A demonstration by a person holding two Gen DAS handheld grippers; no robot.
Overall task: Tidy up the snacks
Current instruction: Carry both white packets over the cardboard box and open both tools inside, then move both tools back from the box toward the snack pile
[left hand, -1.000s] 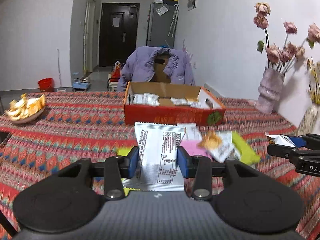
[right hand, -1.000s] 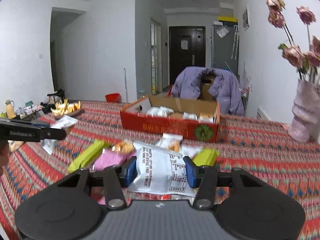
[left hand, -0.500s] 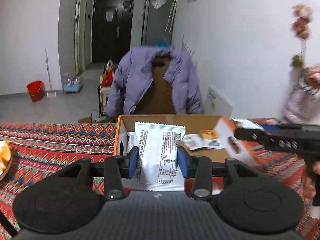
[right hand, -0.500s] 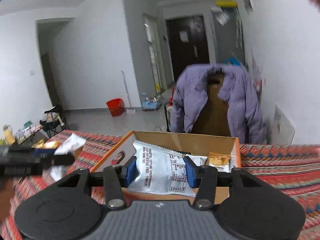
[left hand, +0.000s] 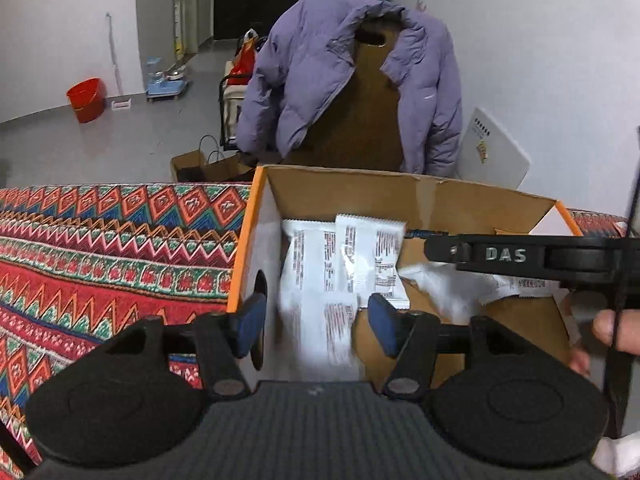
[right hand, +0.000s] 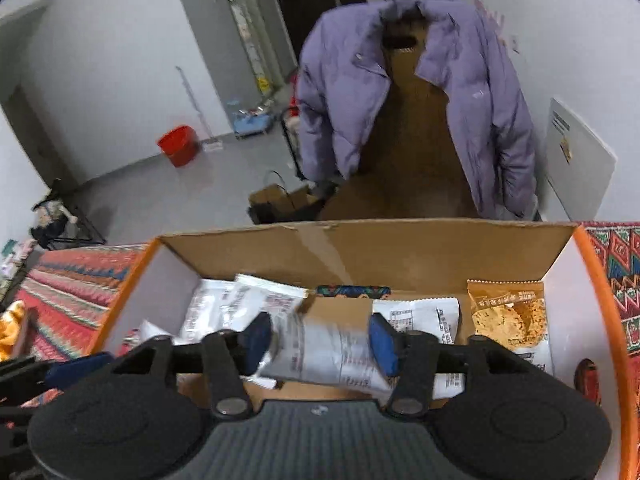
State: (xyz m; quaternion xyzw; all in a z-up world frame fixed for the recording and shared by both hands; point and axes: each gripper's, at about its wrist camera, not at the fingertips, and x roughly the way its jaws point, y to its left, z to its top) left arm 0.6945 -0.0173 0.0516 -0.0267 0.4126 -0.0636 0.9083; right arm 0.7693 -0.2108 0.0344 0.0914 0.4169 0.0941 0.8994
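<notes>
Both grippers letting go of white snack packets over the box.

Left gripper (left hand: 316, 326) jaws opening, white packet (left hand: 320, 320) slipping free at the cardboard box (left hand: 400, 196) left wall; right gripper (right hand: 322, 342) opening too, its packet (right hand: 328, 354) dropping mid-box. Sorted packets (right hand: 416, 312) lie along far wall.

The left gripper (left hand: 316, 324) was pointed steeply downward, its jaws opening, with the blue pads (left hand: 250, 326) seen clear of the blurred white packet between them. The right gripper (right hand: 322, 342) was likewise tilted downward with its jaws opening; a white packet was seen between its blue pads (right hand: 382, 344), slanted and blurred. In the left wrist view, the right gripper's black body was seen crossing from the right, and fingers of the right hand (left hand: 614, 330) were seen on it.
</notes>
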